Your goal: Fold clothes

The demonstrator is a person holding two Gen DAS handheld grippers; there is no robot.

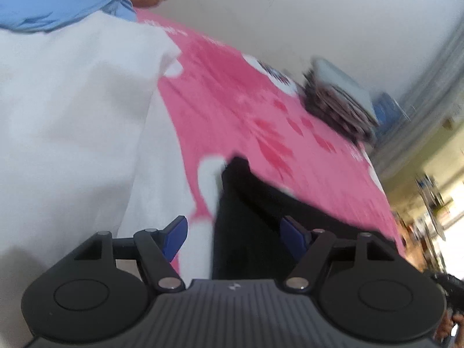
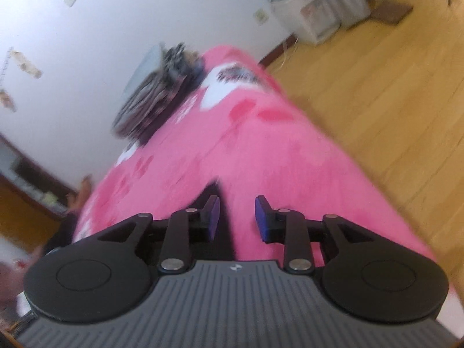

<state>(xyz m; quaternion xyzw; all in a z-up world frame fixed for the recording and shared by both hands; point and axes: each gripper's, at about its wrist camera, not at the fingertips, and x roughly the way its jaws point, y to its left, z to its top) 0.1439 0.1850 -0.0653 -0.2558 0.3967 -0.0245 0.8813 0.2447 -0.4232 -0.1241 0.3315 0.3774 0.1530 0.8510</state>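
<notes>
From my left wrist camera, my left gripper [image 1: 233, 232] has its jaws spread wide, the blue pads [image 1: 175, 239] well apart and pressing on nothing. A black garment [image 1: 249, 220] lies on the pink blanket [image 1: 240, 110] just ahead of and below the fingers, running back under the right pad; its far corner sits between the two pads but neither one touches it. To the left of my tool a big white cloth [image 1: 72, 110] covers the blanket, with a light blue cloth [image 1: 55, 8] at its far end. Ahead and to the right, well beyond the fingers, a blurred stack of dark striped folded clothes [image 1: 339, 101] rests near the wall. From my right wrist camera, my right gripper [image 2: 236, 217] has its jaws partly apart with only pink blanket [image 2: 261, 156] showing in the gap, so it holds nothing. A dark shape [image 2: 211, 191] lies just past my left-hand pad [image 2: 214, 217]; I cannot tell whether it is cloth or shadow. Far ahead and to the left sits the same striped stack [image 2: 156, 92], smeared by motion blur. Wooden floor [image 2: 377, 87] lies to the right of the tool.
</notes>
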